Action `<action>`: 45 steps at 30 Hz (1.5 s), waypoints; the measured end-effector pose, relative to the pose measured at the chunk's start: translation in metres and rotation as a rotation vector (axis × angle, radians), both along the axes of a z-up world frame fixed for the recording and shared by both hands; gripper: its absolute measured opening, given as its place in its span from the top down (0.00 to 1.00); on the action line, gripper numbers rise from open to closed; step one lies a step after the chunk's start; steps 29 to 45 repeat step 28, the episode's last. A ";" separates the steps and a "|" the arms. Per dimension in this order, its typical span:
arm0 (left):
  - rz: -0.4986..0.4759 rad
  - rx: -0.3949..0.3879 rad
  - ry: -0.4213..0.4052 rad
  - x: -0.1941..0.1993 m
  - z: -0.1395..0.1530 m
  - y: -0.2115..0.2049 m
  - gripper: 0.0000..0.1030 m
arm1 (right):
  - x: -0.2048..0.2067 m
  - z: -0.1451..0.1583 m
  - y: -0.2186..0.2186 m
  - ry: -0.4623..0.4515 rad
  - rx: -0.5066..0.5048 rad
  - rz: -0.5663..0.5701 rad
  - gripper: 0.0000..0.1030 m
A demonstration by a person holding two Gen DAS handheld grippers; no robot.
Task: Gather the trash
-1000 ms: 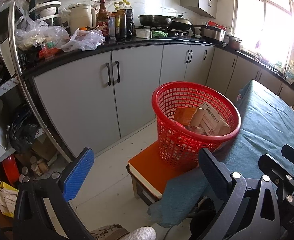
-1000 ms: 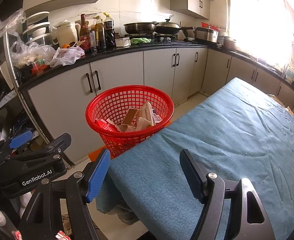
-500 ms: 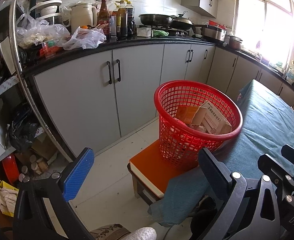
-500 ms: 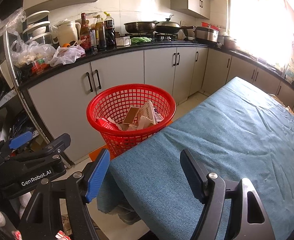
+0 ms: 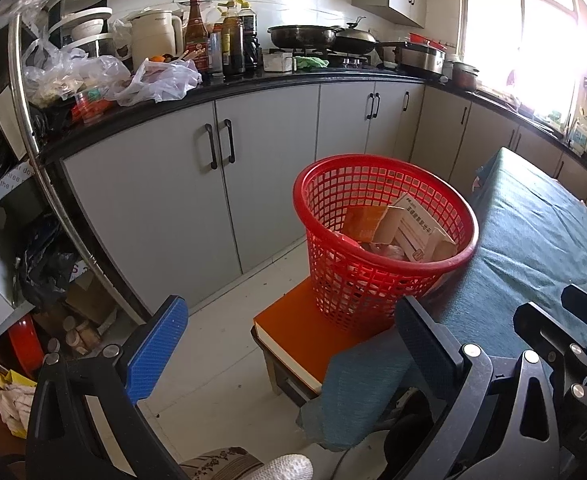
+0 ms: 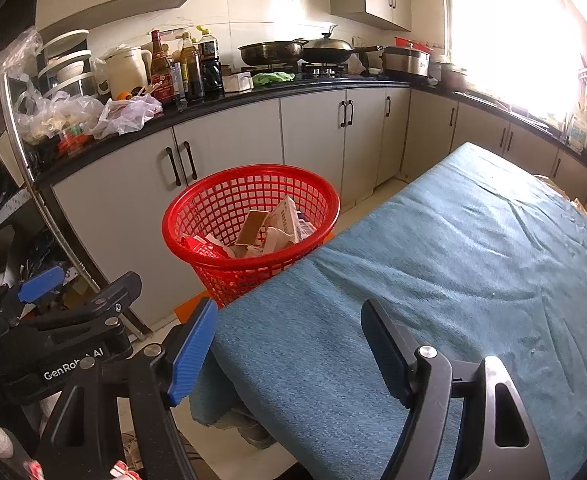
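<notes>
A kitchen seen from two hand-held grippers, both angled downward.

At far left, the left gripper (image 5: 285,344) hangs over the pale floor, just off the near left corner of the desk. Its jaws stand wide apart with nothing between them.

Next, right of it, an orange stool (image 5: 293,332) sits on the floor against the desk's left edge. On the stool stands a red mesh basket (image 5: 377,280), upright, its rim touching or nearly touching the cloth at that edge. Inside lie the collected trash pieces (image 6: 269,232): flattened cardboard boxes and paper packaging, filling the lower part.

Further right, the right gripper (image 6: 289,344) hovers above the near left corner of the desk (image 6: 453,280), which is covered in blue-green cloth. Its jaws are also spread wide and hold nothing.

The cloth shows no loose trash anywhere in view; only faint specks appear toward the far right edge, too small to identify.

Judged from this, the work looks to be at or near its end, between pickups with both hands free. The next move would call for scanning the desk's far and right edges for any remaining piece, then reaching with the nearer gripper.
</notes>
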State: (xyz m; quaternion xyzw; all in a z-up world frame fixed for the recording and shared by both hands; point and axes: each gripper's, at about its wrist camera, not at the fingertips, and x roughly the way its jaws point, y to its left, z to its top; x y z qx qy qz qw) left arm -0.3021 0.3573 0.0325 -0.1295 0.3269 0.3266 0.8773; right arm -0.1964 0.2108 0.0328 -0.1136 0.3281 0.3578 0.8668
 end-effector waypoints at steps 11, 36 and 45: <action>-0.004 0.029 0.002 0.006 0.008 -0.009 0.00 | 0.010 -0.003 -0.010 0.024 0.001 -0.009 0.24; 0.003 0.088 0.003 0.018 0.035 -0.033 0.00 | 0.018 0.009 -0.048 0.017 0.038 -0.026 0.22; 0.003 0.088 0.003 0.018 0.035 -0.033 0.00 | 0.018 0.009 -0.048 0.017 0.038 -0.026 0.22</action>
